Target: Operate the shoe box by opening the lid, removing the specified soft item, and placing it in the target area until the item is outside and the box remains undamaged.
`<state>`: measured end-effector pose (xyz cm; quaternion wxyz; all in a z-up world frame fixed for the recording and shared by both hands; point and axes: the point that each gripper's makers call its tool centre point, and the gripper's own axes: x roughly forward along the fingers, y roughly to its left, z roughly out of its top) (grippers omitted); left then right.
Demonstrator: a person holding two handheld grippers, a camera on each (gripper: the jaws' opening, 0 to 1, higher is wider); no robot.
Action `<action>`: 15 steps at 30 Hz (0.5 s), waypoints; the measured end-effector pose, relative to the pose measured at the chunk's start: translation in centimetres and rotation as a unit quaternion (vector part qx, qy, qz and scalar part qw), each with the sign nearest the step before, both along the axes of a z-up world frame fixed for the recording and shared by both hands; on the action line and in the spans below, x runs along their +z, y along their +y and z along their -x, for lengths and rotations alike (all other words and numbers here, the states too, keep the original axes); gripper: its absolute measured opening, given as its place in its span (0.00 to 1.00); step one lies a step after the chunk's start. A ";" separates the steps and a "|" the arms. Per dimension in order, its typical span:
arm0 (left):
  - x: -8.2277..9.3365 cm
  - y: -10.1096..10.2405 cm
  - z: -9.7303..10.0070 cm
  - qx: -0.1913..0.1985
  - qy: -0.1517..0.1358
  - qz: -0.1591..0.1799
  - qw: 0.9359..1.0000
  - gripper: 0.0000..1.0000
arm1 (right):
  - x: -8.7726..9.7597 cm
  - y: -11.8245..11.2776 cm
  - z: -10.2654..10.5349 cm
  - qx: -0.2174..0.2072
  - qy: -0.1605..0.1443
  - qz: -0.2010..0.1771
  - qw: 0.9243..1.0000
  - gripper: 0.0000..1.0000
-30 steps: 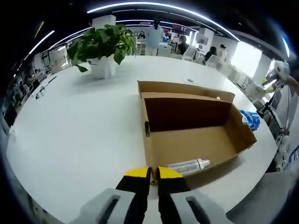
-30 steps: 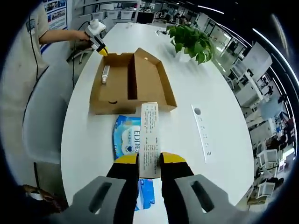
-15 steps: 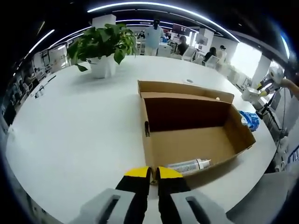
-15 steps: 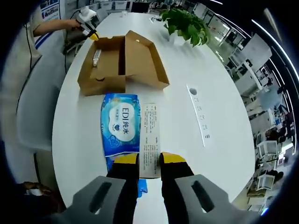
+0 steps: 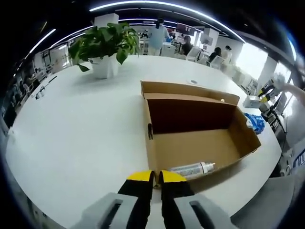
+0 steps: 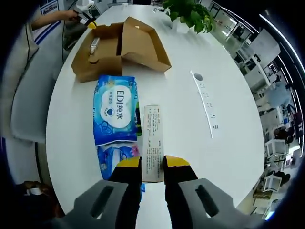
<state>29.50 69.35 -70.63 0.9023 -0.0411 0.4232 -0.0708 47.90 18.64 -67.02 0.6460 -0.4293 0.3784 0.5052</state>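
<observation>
white table (image 5: 71,133), potted plant (image 5: 104,45), ceiling lights (image 5: 157,5)

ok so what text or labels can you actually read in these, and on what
"EDI" followed by two Chinese characters: on the blue wipes pack lying on the table.
White paper strip at the right hand-held gripper: lines of print, too small to read.
Tube in the shoe box: label too blurred to read.

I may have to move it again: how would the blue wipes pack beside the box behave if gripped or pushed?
The blue wipes pack looks like a soft film pouch, so it would probably sag if lifted by one end. Its glossy wrapper may be slippery between the fingers. It lies flat on the white table, so a push should slide it, not roll it.
</observation>
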 end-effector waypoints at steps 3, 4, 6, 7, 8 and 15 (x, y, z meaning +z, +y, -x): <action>0.0 0.0 0.0 0.000 0.003 0.000 1.000 0.05 | -0.7 -0.5 -0.4 -0.002 0.001 0.004 1.000 0.14; 0.0 0.0 0.0 0.001 0.003 0.000 1.000 0.05 | -0.9 -0.7 -0.6 -0.004 0.002 0.003 1.000 0.14; 0.0 0.0 -0.1 0.003 0.005 0.001 1.000 0.05 | -1.5 -0.9 -0.7 -0.007 0.004 0.004 1.000 0.14; -0.1 0.0 -0.1 0.003 0.006 0.001 1.000 0.05 | -1.7 -1.0 -0.7 -0.005 0.004 0.008 1.000 0.14; -0.1 0.0 -0.1 0.003 0.006 0.000 1.000 0.05 | -2.0 -1.2 -0.7 -0.002 0.005 0.011 1.000 0.14; -0.1 0.0 -0.1 0.004 0.008 -0.002 1.000 0.05 | -3.7 -1.8 -1.0 0.008 0.010 0.025 1.000 0.15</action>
